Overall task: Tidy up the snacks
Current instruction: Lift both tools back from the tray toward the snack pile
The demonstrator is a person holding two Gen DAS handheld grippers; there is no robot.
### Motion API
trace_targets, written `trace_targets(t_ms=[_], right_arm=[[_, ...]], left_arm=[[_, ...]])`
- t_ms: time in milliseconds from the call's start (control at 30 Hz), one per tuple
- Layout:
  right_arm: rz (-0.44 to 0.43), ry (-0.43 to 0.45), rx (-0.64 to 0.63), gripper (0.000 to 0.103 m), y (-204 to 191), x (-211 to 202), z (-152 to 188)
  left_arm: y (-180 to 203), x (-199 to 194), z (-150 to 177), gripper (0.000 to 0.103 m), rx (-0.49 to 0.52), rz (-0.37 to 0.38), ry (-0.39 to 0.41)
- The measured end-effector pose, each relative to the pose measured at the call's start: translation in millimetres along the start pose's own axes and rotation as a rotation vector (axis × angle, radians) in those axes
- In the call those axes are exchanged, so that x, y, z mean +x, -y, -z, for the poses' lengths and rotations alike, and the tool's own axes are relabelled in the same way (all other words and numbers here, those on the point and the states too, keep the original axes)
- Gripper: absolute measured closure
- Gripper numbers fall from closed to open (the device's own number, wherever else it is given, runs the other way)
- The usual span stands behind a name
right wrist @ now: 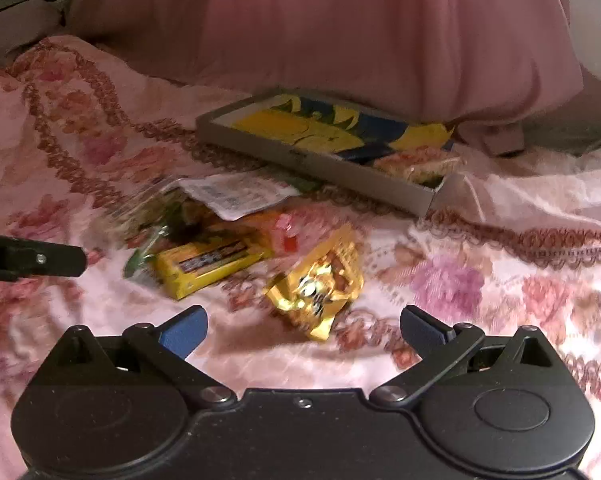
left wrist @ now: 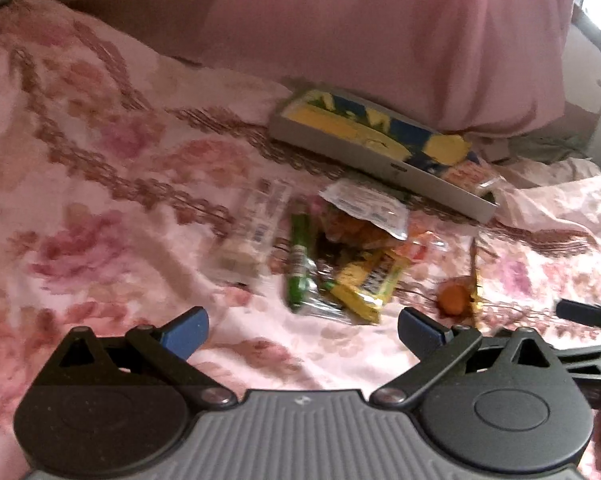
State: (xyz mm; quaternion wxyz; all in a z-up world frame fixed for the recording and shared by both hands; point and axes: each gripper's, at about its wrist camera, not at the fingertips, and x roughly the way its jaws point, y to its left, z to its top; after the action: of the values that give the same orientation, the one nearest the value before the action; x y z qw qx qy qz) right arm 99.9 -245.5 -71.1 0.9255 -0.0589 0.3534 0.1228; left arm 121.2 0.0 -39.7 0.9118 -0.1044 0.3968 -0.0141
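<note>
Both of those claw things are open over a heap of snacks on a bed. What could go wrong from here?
The snacks overlap: the yellow bar lies against the green packet and under others, so a grab may drag neighbours along. The floral bedspread is soft and wrinkled, so the right gripper, open near the gold packet, might pinch cloth too. The grey box looks shallow and already holds a yellow-and-blue bag, so added snacks could slide out.

Pink floral bedspread (right wrist: 480,280); grey tray (right wrist: 312,160) holding yellow-and-blue packet (right wrist: 320,128); yellow bar (right wrist: 204,264); gold packet (right wrist: 320,288); green stick (left wrist: 298,264); pink curtain (right wrist: 340,32) far.
</note>
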Motion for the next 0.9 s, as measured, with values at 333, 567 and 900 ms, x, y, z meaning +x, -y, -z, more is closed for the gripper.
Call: trace_targets(t_ms=[333, 567, 900], right_arm=[[0.029, 0.052, -0.047, 0.001, -3.8, 20.8, 2.8], [0.119, 0.073, -0.195, 0.001, -26.2, 42.9, 17.0], [0.234, 0.058, -0.210, 0.024, -30.9, 65.7, 21.9]], left_arm=[[7.5, 19.5, -23.0, 0.000, 0.099, 0.041, 0.020], [20.0, 49.6, -37.7, 0.000, 0.208, 0.140, -0.006], [15.8, 70.3, -42.7, 0.000, 0.260, 0.221, -0.009]])
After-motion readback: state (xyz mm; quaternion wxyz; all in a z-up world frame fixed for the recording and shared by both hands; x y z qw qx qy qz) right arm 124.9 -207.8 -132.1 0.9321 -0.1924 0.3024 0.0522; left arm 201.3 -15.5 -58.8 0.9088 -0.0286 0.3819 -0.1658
